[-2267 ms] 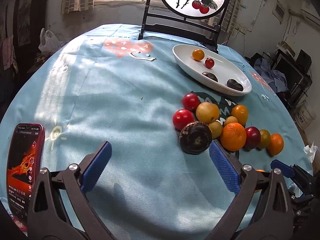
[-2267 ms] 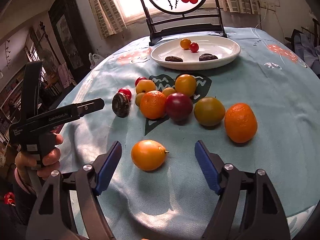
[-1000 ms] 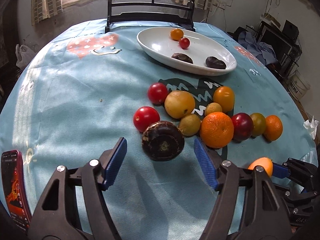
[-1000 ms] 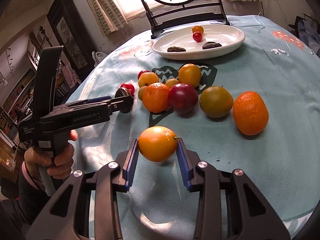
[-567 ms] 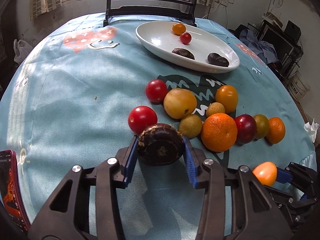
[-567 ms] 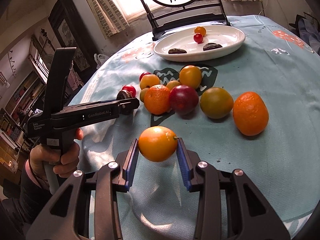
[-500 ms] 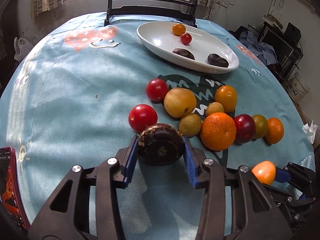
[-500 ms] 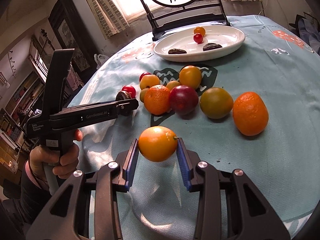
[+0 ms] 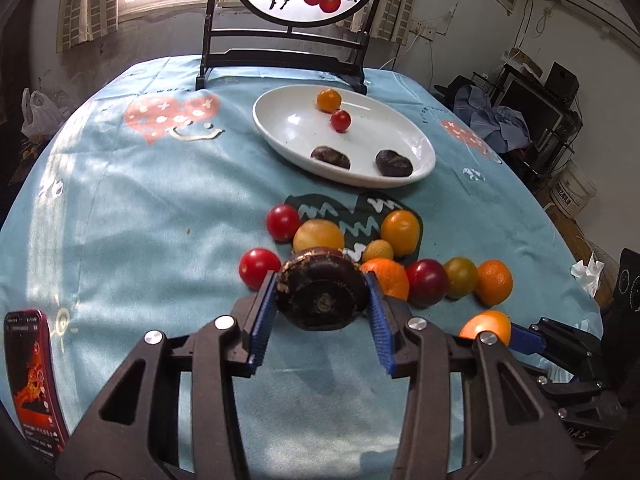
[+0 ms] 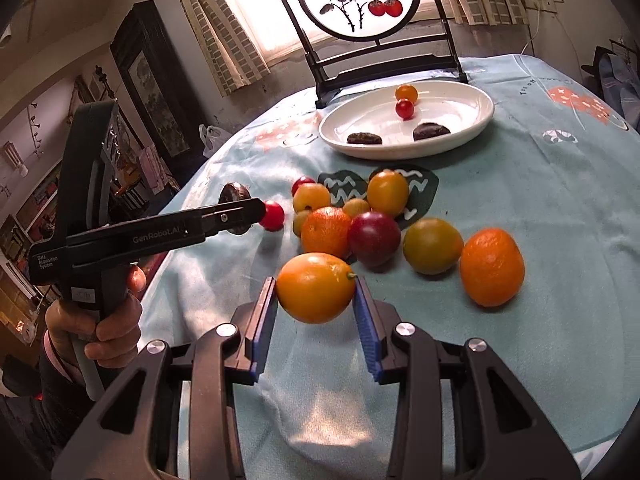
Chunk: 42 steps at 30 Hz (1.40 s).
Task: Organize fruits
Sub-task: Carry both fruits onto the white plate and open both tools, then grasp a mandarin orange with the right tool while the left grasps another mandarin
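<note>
Left wrist view: left tongs (image 9: pixel 322 312) clamped on dark round rough-skinned fruit (image 9: pixel 322 294), raised above counter (image 9: pixel 140 208). Right tongs (image 10: pixel 316 308) clamped on smooth orange-yellow oval fruit (image 10: pixel 316 286). Judged light, soft-skinned, slippery; grip widest girth, moderate squeeze.

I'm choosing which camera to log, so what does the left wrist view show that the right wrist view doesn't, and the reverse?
Only the left wrist view shows the phone at the table's left edge and the crumpled tissue at its right edge. Only the right wrist view shows the person's hand gripping the left gripper's handle. Both show the white plate, the loose fruit pile, the left gripper shut on the dark fruit, and the right gripper shut on the orange fruit.
</note>
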Motion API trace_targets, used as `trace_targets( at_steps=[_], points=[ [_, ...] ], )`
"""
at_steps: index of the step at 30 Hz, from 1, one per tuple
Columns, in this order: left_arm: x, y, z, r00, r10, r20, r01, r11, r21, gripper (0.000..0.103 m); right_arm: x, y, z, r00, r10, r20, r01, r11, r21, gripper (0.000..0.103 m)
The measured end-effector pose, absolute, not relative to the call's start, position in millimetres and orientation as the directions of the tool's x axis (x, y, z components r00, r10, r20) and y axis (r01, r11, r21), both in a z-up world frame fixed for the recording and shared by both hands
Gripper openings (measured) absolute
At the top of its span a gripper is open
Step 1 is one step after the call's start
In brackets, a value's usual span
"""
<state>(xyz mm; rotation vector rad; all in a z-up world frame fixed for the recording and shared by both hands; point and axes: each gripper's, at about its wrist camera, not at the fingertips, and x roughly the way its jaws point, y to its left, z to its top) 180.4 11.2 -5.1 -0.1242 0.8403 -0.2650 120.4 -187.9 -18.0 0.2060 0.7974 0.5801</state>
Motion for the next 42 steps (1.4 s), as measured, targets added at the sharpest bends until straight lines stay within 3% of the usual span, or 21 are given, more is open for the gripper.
trace_targets(
  at_steps=[5, 10, 16, 25, 27, 29, 32, 35, 42],
  points=[
    [215.2, -5.1, 25.1, 0.674, -0.243, -0.698, 0.202, 0.969, -0.143, 0.044, 162.9, -200.5, 15.9, 0.602, 0.525, -0.602, -0.368, 0.851, 0.374, 0.039],
    [278.4, -17.1, 31.9, 0.664, -0.21, -0.717, 0.169, 0.977, -0.13, 0.044, 239.9, -203.7, 28.5, 0.614, 0.417, -0.671, -0.273, 0.909, 0.316, 0.039],
    [346.8, -31.3, 17.1, 0.63, -0.149, -0.762, 0.131, 0.988, -0.085, 0.044, 316.0, -204.7, 11.2, 0.591, 0.303, -0.748, -0.212, 0.953, 0.217, 0.038],
    [388.2, -41.8, -8.5, 0.571, -0.099, -0.815, 0.11, 0.993, -0.044, 0.045, 363.9, -200.3, -11.8, 0.517, 0.285, -0.807, -0.216, 0.956, 0.199, 0.039],
    [388.2, -42.8, -8.8, 0.582, -0.08, -0.809, 0.103, 0.994, -0.024, 0.056, 368.7, -199.4, -14.3, 0.506, 0.272, -0.818, -0.211, 0.959, 0.189, 0.039],
    [382.9, -43.8, -2.5, 0.612, -0.048, -0.789, 0.091, 0.996, 0.01, 0.077, 371.4, -199.6, -14.8, 0.49, 0.272, -0.829, -0.203, 0.96, 0.195, 0.04],
    [368.5, -40.7, 12.6, 0.643, -0.034, -0.765, 0.088, 0.996, 0.03, 0.086, 362.2, -204.9, -6.0, 0.508, 0.282, -0.814, -0.189, 0.958, 0.214, 0.048],
    [343.8, -33.9, 28.7, 0.676, -0.025, -0.736, 0.073, 0.997, 0.034, 0.092, 338.2, -209.8, 10.9, 0.554, 0.298, -0.777, -0.204, 0.954, 0.22, 0.049],
    [269.8, -17.2, 39.3, 0.704, -0.048, -0.708, 0.069, 0.998, 0.001, 0.094, 258.6, -222.9, 35.9, 0.649, 0.331, -0.685, -0.253, 0.943, 0.216, 0.054]
  ],
)
